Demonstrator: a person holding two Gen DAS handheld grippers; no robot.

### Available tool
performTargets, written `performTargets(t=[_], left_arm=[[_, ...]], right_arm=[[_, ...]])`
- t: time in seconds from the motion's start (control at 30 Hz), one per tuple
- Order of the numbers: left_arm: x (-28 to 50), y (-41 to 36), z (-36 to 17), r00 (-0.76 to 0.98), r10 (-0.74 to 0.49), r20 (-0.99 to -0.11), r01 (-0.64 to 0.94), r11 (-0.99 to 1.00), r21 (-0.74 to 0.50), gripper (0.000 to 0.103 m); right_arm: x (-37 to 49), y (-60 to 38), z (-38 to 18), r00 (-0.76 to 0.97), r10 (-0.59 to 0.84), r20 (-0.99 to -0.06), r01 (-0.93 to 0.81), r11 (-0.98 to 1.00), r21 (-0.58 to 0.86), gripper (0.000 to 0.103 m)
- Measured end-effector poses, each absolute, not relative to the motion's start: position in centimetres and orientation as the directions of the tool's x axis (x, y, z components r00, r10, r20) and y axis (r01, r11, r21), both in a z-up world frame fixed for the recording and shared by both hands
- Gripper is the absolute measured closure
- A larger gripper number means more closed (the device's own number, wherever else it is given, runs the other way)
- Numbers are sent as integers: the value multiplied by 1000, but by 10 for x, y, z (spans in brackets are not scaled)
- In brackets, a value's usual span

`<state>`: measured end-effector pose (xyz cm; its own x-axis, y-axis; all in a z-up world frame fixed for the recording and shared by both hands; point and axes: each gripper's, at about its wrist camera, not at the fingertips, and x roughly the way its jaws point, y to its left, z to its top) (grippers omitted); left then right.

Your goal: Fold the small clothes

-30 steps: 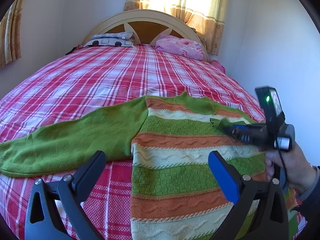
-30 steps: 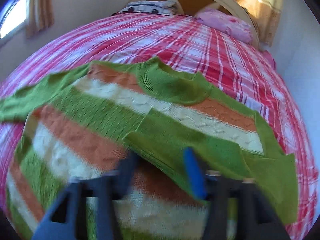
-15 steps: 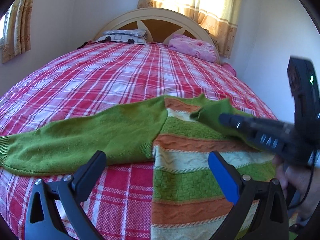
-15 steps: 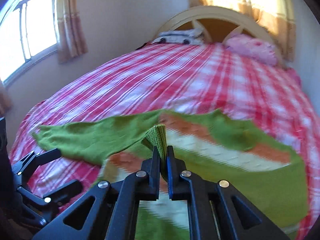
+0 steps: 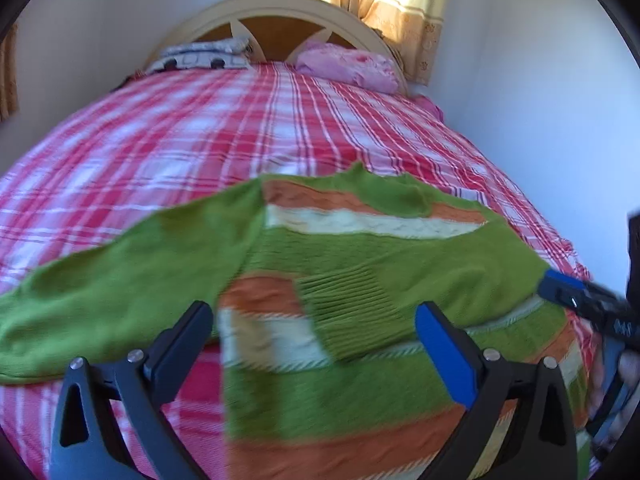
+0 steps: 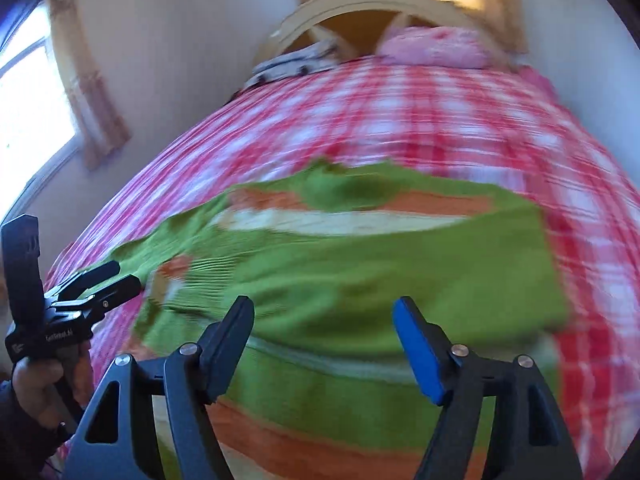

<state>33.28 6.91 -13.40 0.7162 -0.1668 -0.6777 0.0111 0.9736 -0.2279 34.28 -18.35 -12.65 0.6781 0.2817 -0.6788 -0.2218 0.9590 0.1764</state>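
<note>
The knitted sweater (image 5: 360,280) with green, orange and cream stripes lies flat on the red-and-white plaid bedspread (image 5: 180,140), collar toward the curved cream wooden headboard (image 5: 280,8), its long axis running from me toward that end. One green sleeve (image 5: 120,272) stretches out sideways to the left; the other sleeve (image 5: 360,312) is folded across the chest, ribbed cuff on the stripes. My right gripper (image 6: 324,340) has just been opening and stands wide, nothing between its jaws. My left gripper (image 5: 314,340) is also wide and empty, above the hem. It carries small white lettering, unreadable. A pink pillow (image 5: 348,66) rests at the headboard.
</note>
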Motion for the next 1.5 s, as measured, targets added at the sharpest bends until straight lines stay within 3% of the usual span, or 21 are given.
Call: performTargets(t=[0.07, 0.2, 0.27, 0.3, 0.33, 0.53, 0.8, 0.87, 0.97, 1.0, 1.07, 1.13, 1.37, 1.43, 1.5], left_arm=[[344, 60, -141, 685, -220, -694, 41, 963, -266, 9], [367, 41, -166, 591, -227, -774, 39, 966, -254, 49], [366, 42, -170, 601, -207, -772, 12, 968, -250, 61], [364, 44, -169, 613, -225, -758, 20, 963, -270, 85], [363, 46, -168, 606, -261, -751, 38, 953, -301, 91], [349, 57, -148, 658, -272, -702, 57, 948, -313, 91], [356, 62, -164, 652, -237, -720, 22, 955, -294, 91], [355, 64, -169, 648, -235, -724, 18, 956, -294, 90], [354, 69, -173, 641, -251, -725, 12, 948, -318, 81], [352, 70, -172, 645, -260, -719, 15, 944, -329, 79], [347, 72, -168, 655, -240, -716, 12, 951, -308, 62], [338, 77, -163, 677, -202, -708, 0, 962, -274, 38], [298, 120, -145, 724, -126, -678, -49, 971, -233, 34], [284, 140, -140, 732, -95, -675, -81, 971, -225, 27], [272, 158, -137, 733, -64, -677, -111, 971, -213, 27]], right_arm=[[332, -196, -131, 678, 285, -678, -207, 958, 196, 29], [315, -206, -142, 671, 286, -684, -200, 958, 204, 29], [307, -212, -144, 676, 288, -679, -197, 958, 210, 29], [304, -214, -144, 678, 290, -675, -195, 957, 214, 29], [300, -217, -143, 683, 291, -670, -194, 956, 218, 29], [296, -243, -134, 728, 265, -633, -148, 961, 233, 26], [348, -245, -121, 730, 296, -616, -177, 952, 248, 23], [373, -244, -131, 690, 268, -672, -159, 962, 220, 19], [398, -251, -168, 571, 216, -792, -83, 975, 206, 19], [396, -249, -169, 580, 206, -788, -92, 978, 188, 19], [387, -238, -161, 599, 161, -785, -99, 987, 128, 19], [382, -223, -151, 598, 181, -781, -115, 983, 140, 19], [383, -111, -143, 586, 240, -774, -331, 943, 42, 19], [389, -85, -158, 553, 228, -802, -356, 934, 21, 19], [396, -65, -181, 483, 207, -851, -377, 926, 11, 19]])
